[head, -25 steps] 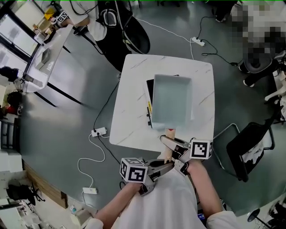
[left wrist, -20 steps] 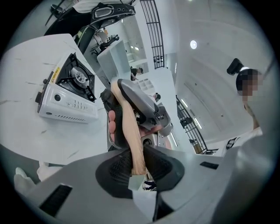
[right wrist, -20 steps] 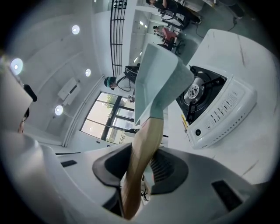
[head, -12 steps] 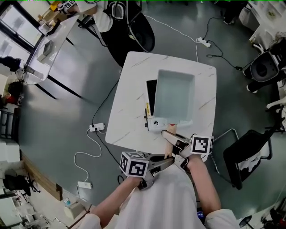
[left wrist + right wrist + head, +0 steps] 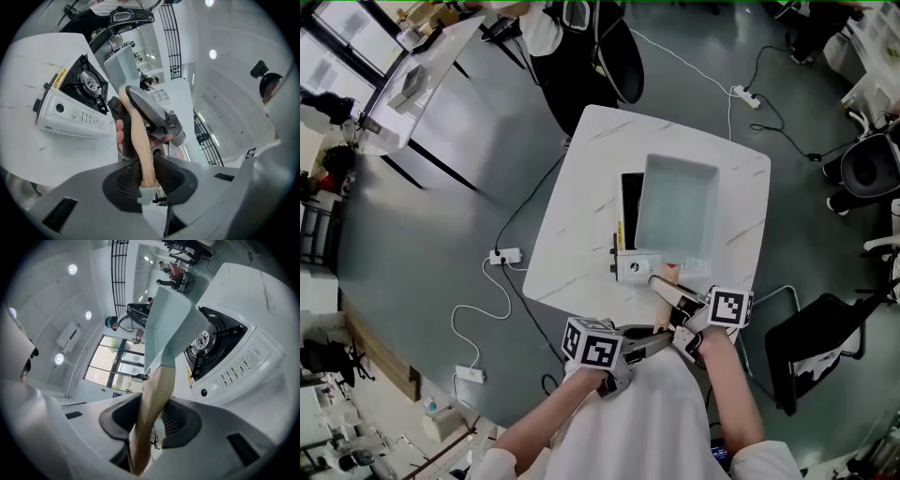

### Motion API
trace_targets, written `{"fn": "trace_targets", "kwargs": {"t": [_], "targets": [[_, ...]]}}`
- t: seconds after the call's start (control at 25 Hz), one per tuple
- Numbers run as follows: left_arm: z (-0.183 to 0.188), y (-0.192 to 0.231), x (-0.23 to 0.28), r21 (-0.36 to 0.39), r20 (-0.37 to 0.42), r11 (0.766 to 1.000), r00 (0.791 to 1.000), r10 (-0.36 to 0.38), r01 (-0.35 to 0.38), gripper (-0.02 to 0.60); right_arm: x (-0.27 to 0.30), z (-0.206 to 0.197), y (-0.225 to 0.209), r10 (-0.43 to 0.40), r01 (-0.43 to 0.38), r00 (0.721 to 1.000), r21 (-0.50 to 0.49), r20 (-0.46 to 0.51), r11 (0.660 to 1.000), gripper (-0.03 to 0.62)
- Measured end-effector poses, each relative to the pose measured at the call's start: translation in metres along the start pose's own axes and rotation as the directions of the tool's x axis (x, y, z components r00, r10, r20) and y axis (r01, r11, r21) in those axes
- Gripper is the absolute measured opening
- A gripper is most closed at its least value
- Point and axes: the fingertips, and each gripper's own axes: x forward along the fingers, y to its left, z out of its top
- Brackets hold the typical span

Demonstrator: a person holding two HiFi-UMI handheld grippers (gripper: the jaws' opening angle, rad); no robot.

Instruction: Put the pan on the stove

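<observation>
Grip: left gripper [image 5: 654,337] and right gripper [image 5: 673,298] both pinch the wooden handle [image 5: 660,277]; the left sits nearer its end.
Pan: rectangular pan [image 5: 677,208] held over the portable gas stove [image 5: 634,266], apparently unseated.
Risk: the far-heavy pan may twist in the pads and land off the burner.
Axis: near-to-far, handle nearest.

A deep, rectangular, pale blue-green pan [image 5: 677,208] is held over a white portable gas stove [image 5: 635,267] with a black burner grate, which stands on a white marbled desk [image 5: 572,234]. The pan's light wooden handle [image 5: 139,136] is clamped by the left gripper [image 5: 143,176] and the right gripper [image 5: 150,420].
</observation>
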Motion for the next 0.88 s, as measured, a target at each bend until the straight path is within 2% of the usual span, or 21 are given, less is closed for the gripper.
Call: {"fn": "trace_targets", "kwargs": {"t": [0.28,0.44,0.6,0.88], "targets": [[0.016,0.025,0.012,-0.047,0.043,0.999,0.999,0.007,-0.005,0.072,0.014,0.015,-0.028,-0.029,0.029,0.997,-0.007,-0.065,1.000,0.129],[0.025,0.044,0.020,-0.072,0.064,0.997,0.998,0.009,-0.005,0.072,0.023,0.025,-0.046,-0.044,0.040,0.992,-0.044,-0.115,0.998,0.129],[0.031,0.057,0.027,-0.098,0.080,0.995,0.997,0.015,-0.007,0.072,0.030,0.028,-0.058,-0.036,0.037,0.990,0.004,-0.138,0.999,0.129],[0.035,0.076,0.039,-0.131,0.095,0.991,0.995,0.033,-0.021,0.072,0.033,0.036,-0.084,-0.088,0.080,0.977,-0.048,-0.196,0.996,0.129]]}}
